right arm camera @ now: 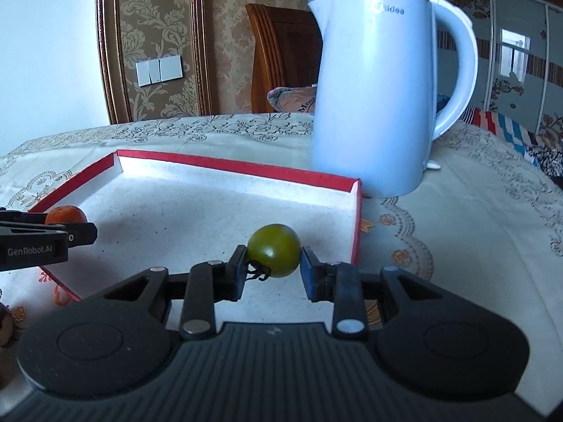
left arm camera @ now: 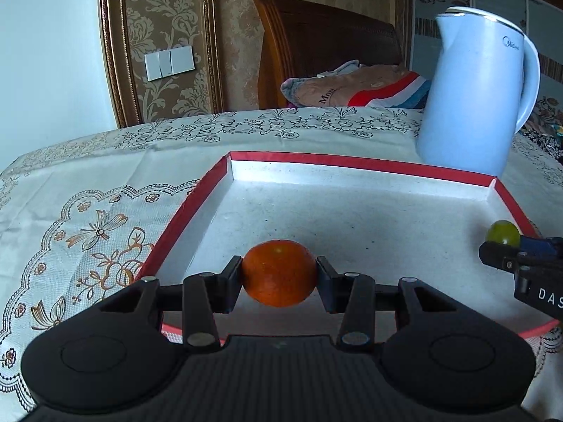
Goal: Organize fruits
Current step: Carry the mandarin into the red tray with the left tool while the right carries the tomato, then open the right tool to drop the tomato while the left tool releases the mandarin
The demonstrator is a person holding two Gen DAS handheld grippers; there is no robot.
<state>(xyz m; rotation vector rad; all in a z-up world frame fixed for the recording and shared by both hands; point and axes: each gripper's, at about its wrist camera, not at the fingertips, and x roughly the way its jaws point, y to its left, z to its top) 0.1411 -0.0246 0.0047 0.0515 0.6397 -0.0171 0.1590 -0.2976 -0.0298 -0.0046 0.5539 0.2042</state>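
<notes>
The left gripper (left arm camera: 279, 274) pinches an orange (left arm camera: 279, 273) over the near part of the red-rimmed tray (left arm camera: 359, 164). The right gripper (right arm camera: 273, 260) clamps a green tomato (right arm camera: 274, 250) above the tray's right side. Behind the tray, a white kettle (right arm camera: 376, 98) stands on the patterned tablecloth (left arm camera: 88, 183).

Pale blue kettle (right arm camera: 380, 98) on floral tablecloth (left arm camera: 88, 183)

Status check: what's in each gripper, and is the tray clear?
Left gripper shut on orange. Right gripper shut on green tomato. Both over red-rimmed tray, floor bare. Kettle stands behind tray, not blocking.
</notes>
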